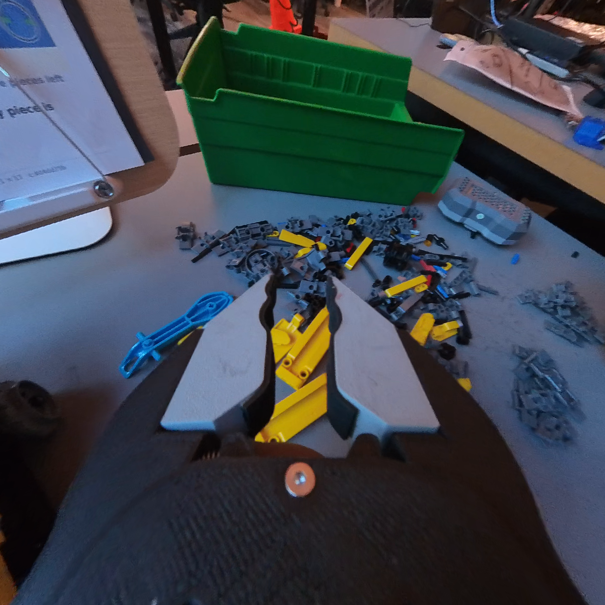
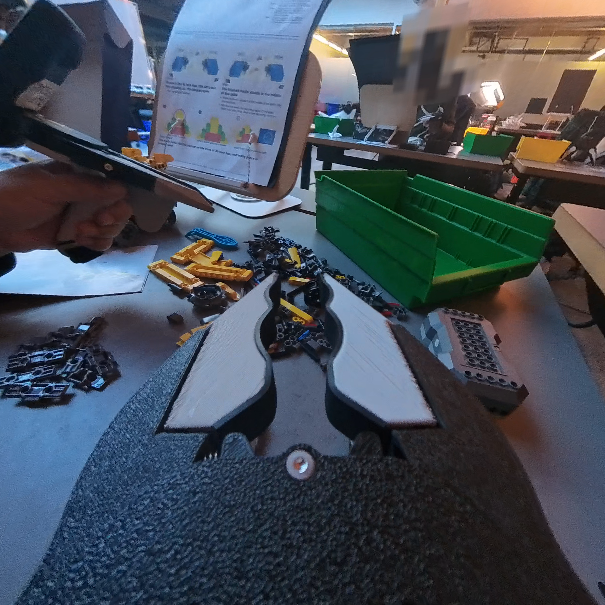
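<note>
A heap of small grey, black and yellow building pieces (image 1: 343,258) lies on the grey table, also in the right wrist view (image 2: 294,262). My left gripper (image 1: 302,278) is open and empty, hovering over long yellow beams (image 1: 304,347) at the heap's near edge. A blue flat piece (image 1: 173,330) lies just left of it. My right gripper (image 2: 299,278) is open and empty above the heap's dark pieces. The left gripper, held by a hand, also shows in the right wrist view (image 2: 183,196), raised above the yellow beams (image 2: 199,265).
An empty green bin (image 1: 314,137) stands behind the heap, also in the right wrist view (image 2: 425,242). A grey studded block (image 1: 484,212) lies at the right. Sorted dark pieces (image 2: 55,363) form a separate pile. An instruction sheet on a stand (image 2: 235,95) is at the back left. Across from one pair of fingers to the other is roughly 20 cm. To reach the blue flat piece (image 1: 173,330) in a straight line is about 10 cm for my left fingers, about 30 cm for my right.
</note>
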Demonstrator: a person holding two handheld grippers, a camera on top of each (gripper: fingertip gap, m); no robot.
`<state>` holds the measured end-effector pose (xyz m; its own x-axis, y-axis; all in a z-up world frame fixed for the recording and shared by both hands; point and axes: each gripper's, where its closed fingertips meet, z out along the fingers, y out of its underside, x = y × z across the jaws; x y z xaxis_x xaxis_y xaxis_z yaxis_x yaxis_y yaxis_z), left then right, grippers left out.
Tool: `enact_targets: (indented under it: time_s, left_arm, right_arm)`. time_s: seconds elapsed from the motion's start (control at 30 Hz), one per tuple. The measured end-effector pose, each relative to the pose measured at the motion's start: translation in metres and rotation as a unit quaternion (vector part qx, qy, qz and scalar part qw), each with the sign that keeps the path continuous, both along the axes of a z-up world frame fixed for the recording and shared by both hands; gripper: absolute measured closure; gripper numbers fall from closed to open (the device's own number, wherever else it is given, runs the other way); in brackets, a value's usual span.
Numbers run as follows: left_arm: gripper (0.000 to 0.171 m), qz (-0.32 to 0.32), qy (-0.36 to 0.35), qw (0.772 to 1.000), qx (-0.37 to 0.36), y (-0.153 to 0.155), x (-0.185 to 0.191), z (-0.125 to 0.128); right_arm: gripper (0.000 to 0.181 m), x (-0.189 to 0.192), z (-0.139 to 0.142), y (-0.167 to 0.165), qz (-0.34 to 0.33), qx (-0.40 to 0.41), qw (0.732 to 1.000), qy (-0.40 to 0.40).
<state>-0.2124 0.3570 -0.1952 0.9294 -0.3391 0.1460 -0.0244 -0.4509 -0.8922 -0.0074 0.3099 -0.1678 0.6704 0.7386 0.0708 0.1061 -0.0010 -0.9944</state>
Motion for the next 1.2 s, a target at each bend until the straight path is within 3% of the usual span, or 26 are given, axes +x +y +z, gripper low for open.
enact_targets:
  time_s: [0.2,0.33,0.43,0.63,0.83,0.97,1.2]
  left_arm:
    - [0.142,-0.021,-0.001,0.999,-0.031,-0.004,0.01,-0.016]
    - [0.145,-0.012,0.017,1.0,-0.016,-0.003,0.006,-0.012]
    - [0.144,-0.055,0.005,0.997,-0.057,-0.011,0.018,-0.021]
    - [0.141,-0.091,0.084,0.988,-0.096,-0.013,0.021,-0.027]
    - [0.134,-0.1,0.097,0.983,-0.117,0.012,0.035,-0.021]
    - [0.144,-0.12,0.1,0.973,-0.168,0.029,0.041,-0.041]
    - [0.141,-0.122,0.136,0.966,-0.185,0.04,0.041,-0.073]
  right_arm:
    - [0.16,-0.004,-0.003,-0.001,0.009,-0.004,1.0,-0.005]
    - [0.16,-0.002,-0.003,0.0,0.007,-0.01,1.0,-0.001]
    - [0.16,-0.004,-0.003,-0.002,0.017,-0.011,1.0,0.0]
    - [0.16,-0.007,-0.006,-0.002,0.023,-0.011,1.0,-0.008]
    - [0.16,-0.006,-0.006,0.001,0.019,-0.015,1.0,-0.003]
    - [0.16,-0.004,-0.006,0.002,0.018,-0.018,1.0,0.002]
    - [0.16,-0.005,-0.006,0.001,0.022,-0.019,1.0,0.004]
